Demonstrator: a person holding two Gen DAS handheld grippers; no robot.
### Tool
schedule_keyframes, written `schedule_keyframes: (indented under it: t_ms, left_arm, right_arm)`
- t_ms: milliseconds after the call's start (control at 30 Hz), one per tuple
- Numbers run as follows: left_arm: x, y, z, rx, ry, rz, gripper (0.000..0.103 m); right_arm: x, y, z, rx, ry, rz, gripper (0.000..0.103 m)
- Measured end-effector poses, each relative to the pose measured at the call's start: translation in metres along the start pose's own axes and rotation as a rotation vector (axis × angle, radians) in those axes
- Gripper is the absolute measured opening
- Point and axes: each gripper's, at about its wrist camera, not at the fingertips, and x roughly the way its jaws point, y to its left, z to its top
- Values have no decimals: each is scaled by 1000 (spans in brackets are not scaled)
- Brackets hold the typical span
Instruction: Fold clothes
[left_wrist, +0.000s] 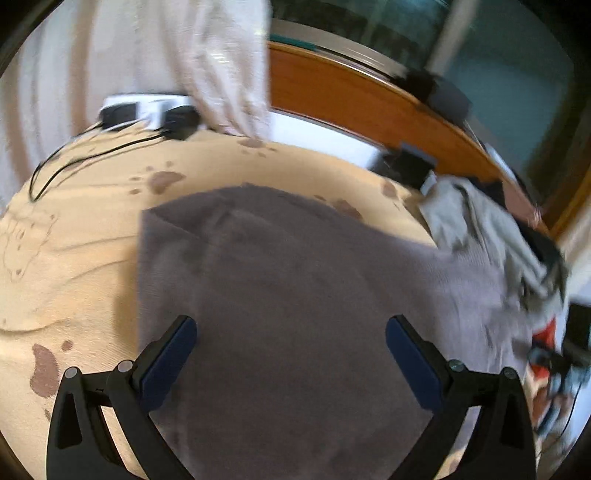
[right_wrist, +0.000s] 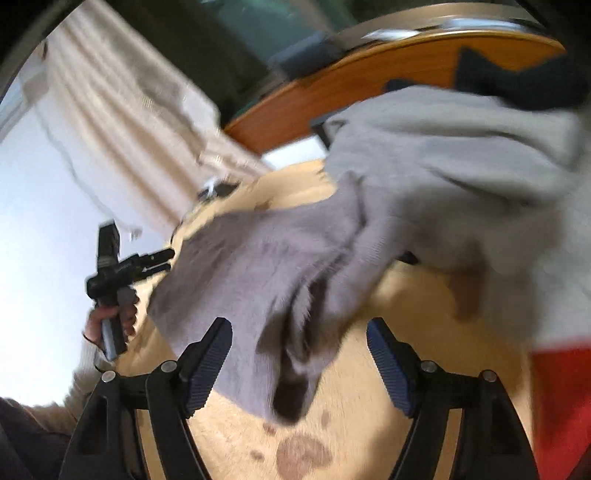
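- My left claw (left_wrist: 291, 332) gapes empty above the flat grey-mauve knitted cloth (left_wrist: 280, 280).
- My right claw (right_wrist: 299, 332) stands wide — a rumpled fold of that cloth between its pads, ungripped.

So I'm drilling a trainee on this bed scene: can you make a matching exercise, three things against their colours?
Things:
1. spread garment
2. headboard
3. curtain

Colours:
A. orange-brown wood
B. pale cream
C. greyish purple

Pairs: 1-C, 2-A, 3-B
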Motion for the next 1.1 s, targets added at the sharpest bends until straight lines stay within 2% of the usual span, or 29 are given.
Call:
schedule_keyframes:
  t_ms: [133, 233, 333, 400, 433, 533, 600, 733, 800, 900, 1000, 1033, 1067, 1100]
  left_arm:
    - [2, -21, -5, 90, 20, 25, 103]
    - [9, -24, -1, 102, 28, 50, 103]
    - [21, -23, 5, 90, 42, 55, 103]
    - [29, -23, 7, 86, 55, 62, 103]
    - [33, -24, 7, 94, 62, 70, 103]
    - [33, -23, 2, 130, 56, 66, 103]
    - [31, -22, -1, 173, 59, 65, 103]
    - [27, -23, -11, 278, 73, 89, 103]
    - [24, -23, -16, 314, 79, 104, 102]
    - [11, -14, -18, 292, 88, 84, 103]
    - [-6, 5, -14, 221, 58, 77, 103]
    - [-15, 20, -11, 169, 34, 60, 103]
    - [-19, 29, -8, 132, 20, 53, 103]
    - [-22, 40, -5, 91, 10, 49, 103]
  right_arm:
    - [21, 5, -7, -9, 82, 106, 77]
    - [30, 8, -16, -3, 133, 194, 77]
    - [28, 13, -31, 22, 160, 278, 70]
    - [25, 13, -39, 85, 180, 318, 39]
    - [21, 9, -42, 142, 171, 309, 11]
    - [-2, 1, -46, 284, 119, 284, 11]
    - [-16, 7, -48, 277, 96, 260, 11]
    - [-15, 9, -62, 262, 155, 75, 10]
    - [-11, -1, -64, 301, 160, 86, 10]
    - [-10, -2, -63, 301, 160, 101, 11]
    - [-11, 4, -61, 272, 161, 73, 23]
    - [-11, 8, -60, 258, 154, 57, 34]
    - [-16, 10, -60, 241, 136, 34, 56]
    - [-21, 12, -59, 228, 109, 14, 67]
